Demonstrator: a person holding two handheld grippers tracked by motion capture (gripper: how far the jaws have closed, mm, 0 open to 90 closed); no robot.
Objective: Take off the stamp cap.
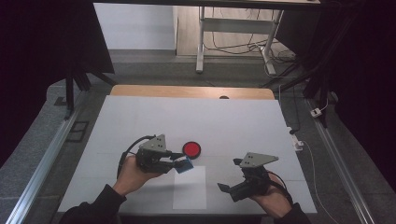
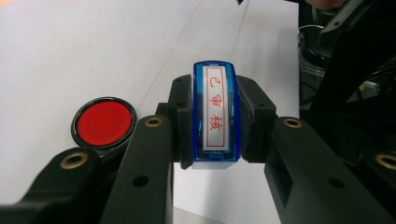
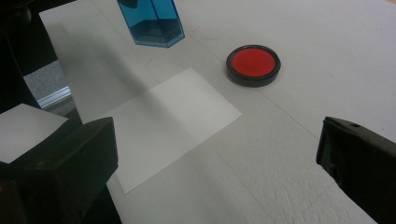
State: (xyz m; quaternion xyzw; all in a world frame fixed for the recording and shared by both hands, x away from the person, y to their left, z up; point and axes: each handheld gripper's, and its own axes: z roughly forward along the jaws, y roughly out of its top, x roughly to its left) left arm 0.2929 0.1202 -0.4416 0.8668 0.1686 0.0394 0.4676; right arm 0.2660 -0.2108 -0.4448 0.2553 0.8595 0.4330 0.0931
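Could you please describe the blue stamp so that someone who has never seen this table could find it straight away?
On the white table, look just left of the white paper sheet near the front edge. There the left tongs clamp a translucent blue plastic rectangular stamp. Unlike the round red ink pad in a black case beside it, it carries a white label with red characters.

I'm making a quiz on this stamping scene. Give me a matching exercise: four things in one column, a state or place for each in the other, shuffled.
1. blue stamp
2. red ink pad
3. sheet of paper
4. right gripper

a. lies flat near the table's front edge
b. jaws apart, nothing between them
c. clamped in the left gripper
d. round, open, on the table

Pairs: 1-c, 2-d, 3-a, 4-b
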